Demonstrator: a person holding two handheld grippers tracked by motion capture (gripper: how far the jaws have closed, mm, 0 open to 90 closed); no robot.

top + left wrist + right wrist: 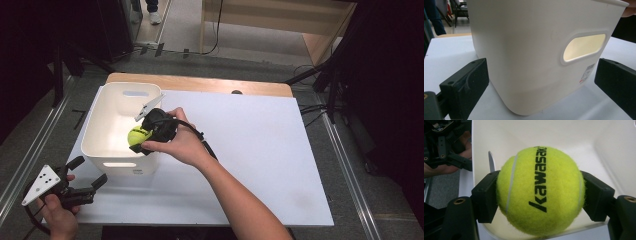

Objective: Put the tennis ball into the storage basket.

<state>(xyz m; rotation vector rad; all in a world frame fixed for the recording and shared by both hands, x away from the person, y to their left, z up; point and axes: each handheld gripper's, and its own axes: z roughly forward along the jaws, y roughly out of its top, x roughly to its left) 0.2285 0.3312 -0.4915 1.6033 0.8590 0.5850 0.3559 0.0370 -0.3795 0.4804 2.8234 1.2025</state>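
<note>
We note a yellow-green tennis ball (540,191) pinched in the right gripper (142,137), one black jaw pressed to each side at the ball's widest line; the printed word "kawasaki" runs up its face in the right gripper view. From the high view the ball hangs over the white plastic bin (97,120), just inside its right wall and near its front right corner, above the bin floor and not resting on it. The bin stands at the left edge of the white table top (260,150), toward the far left corner. The left gripper (82,177) waits low at the table's near left corner, jaws spread wide and holding nothing; in the left gripper view they point at the bin's near wall, either side of its oval handle slot (584,47), without touching it. We judge the ball light, springy and felt-covered, so it grips well and should not slip, but it gives under pressure and will bounce if let go from height. Best hold is across the middle, as here. The bin looks light and stiff with smooth walls; we would take it by the rim or the handle slot.
</note>
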